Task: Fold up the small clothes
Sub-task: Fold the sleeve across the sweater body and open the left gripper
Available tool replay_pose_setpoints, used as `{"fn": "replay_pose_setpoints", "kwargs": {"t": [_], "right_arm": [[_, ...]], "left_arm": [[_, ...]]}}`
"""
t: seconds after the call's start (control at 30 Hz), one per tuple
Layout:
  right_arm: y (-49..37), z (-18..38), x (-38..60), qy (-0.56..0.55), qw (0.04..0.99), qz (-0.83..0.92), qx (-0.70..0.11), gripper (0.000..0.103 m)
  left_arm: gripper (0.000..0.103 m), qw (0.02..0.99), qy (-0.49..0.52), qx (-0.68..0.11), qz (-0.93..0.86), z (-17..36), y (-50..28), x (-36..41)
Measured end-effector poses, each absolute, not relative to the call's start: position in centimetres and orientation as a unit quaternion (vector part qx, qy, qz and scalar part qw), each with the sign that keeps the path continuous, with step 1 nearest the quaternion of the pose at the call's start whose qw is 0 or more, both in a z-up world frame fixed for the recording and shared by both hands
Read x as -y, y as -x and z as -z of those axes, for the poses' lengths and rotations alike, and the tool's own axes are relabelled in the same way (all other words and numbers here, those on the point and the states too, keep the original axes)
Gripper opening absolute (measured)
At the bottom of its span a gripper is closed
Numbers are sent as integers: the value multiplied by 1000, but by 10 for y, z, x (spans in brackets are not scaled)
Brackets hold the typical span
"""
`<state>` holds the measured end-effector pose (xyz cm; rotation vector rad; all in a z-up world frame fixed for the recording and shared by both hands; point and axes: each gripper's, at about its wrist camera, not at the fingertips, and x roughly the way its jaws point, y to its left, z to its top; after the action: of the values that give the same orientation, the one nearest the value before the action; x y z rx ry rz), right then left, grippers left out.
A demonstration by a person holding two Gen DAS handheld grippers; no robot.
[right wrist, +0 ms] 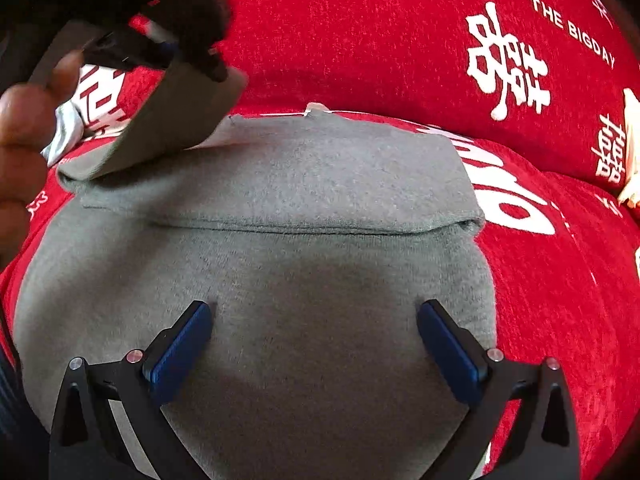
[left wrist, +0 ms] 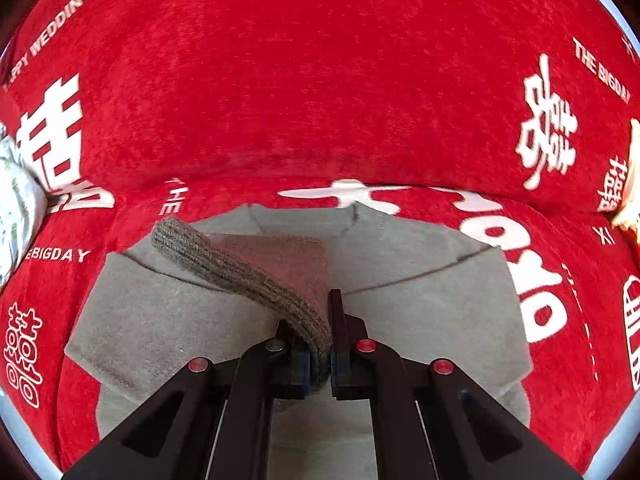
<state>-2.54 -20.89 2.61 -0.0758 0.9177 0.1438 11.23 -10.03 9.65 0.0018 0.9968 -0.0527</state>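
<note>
Red plush sofa cover (right wrist: pixel 360 40) underneath, printed with white wedding characters. Grey sweater (right wrist: pixel 300 280) spread at centre, right sleeve already folded across at 12 o'clock. Left sleeve cuff (left wrist: pixel 240 272) lifted at 10 o'clock, pinched by left tongs (left wrist: pixel 319 354). Right tongs (right wrist: pixel 314 344) spread wide, hovering over the body. Halfway, probably; body folds remaining.

A sofa (left wrist: pixel 304 92) covered in red plush cloth printed with white double-happiness characters (and the words "THE BIGDAY") carries everything. A grey sweater (right wrist: pixel 304 280) lies flat on its seat, one sleeve folded across the chest. A white patterned cloth (left wrist: pixel 16 208) rests at the seat's left edge, a cream object (left wrist: pixel 630 184) at the right.
</note>
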Motion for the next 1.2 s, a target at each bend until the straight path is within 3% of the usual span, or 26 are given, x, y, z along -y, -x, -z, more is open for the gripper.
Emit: {"fn": "replay_pose_setpoints", "kwargs": {"t": [1.2], "right_arm": [[37, -27, 215, 29, 905, -88, -415, 103]], "left_arm": [[7, 840, -79, -522, 128, -48, -113, 196]]}}
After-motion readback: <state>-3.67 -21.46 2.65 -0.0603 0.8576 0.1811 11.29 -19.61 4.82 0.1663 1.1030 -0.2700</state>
